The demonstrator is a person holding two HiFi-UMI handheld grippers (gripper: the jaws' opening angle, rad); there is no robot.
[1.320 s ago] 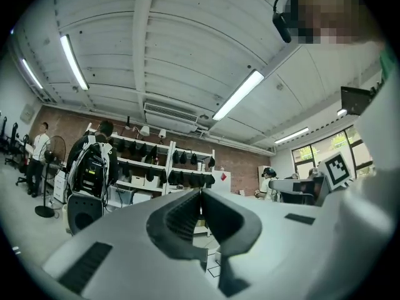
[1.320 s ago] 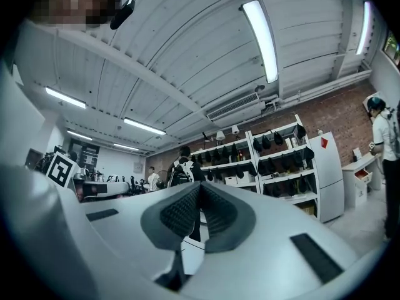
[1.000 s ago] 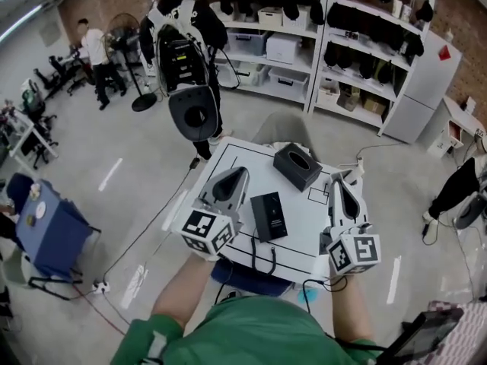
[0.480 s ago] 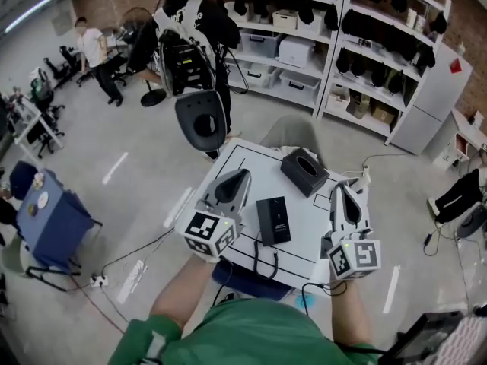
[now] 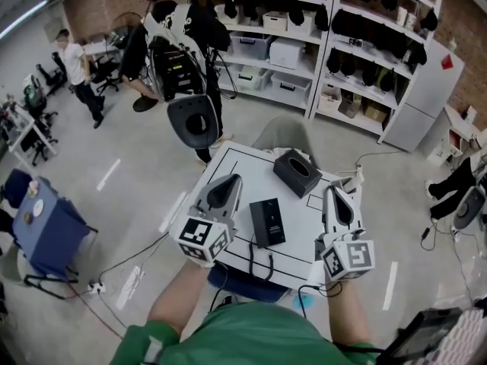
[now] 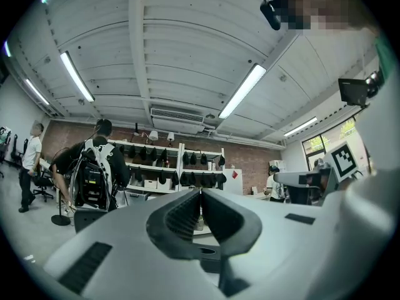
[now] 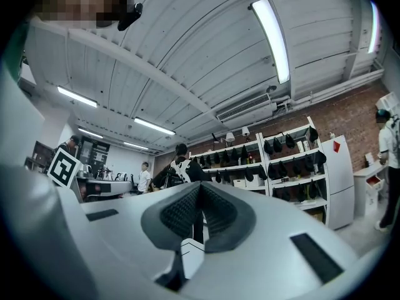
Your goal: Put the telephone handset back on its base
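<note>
Both grippers flank the telephone [image 5: 268, 222], and each has its jaws pressed together on nothing. The left gripper [image 5: 228, 182] view shows its ribbed pads meeting in one seam with only the room beyond, and the right gripper [image 5: 335, 193] view shows the same. The telephone, a black oblong on the white table [image 5: 303, 215], lies between them, to the right of the left gripper and to the left of the right one. Its long axis runs away from the person, nearly parallel to both grippers. The left gripper stands somewhat nearer to it. No loose handset shows beside the telephone. It reads as one block, so the handset seems to rest on its base, though it is too small to be sure. A cord [image 5: 250, 251] trails from the telephone's near end toward the person. Both forearms reach forward over the table's near edge, the jaws aimed out into the room rather than down, so any reach to the telephone would need a downward tilt and an inward swing.
</note>
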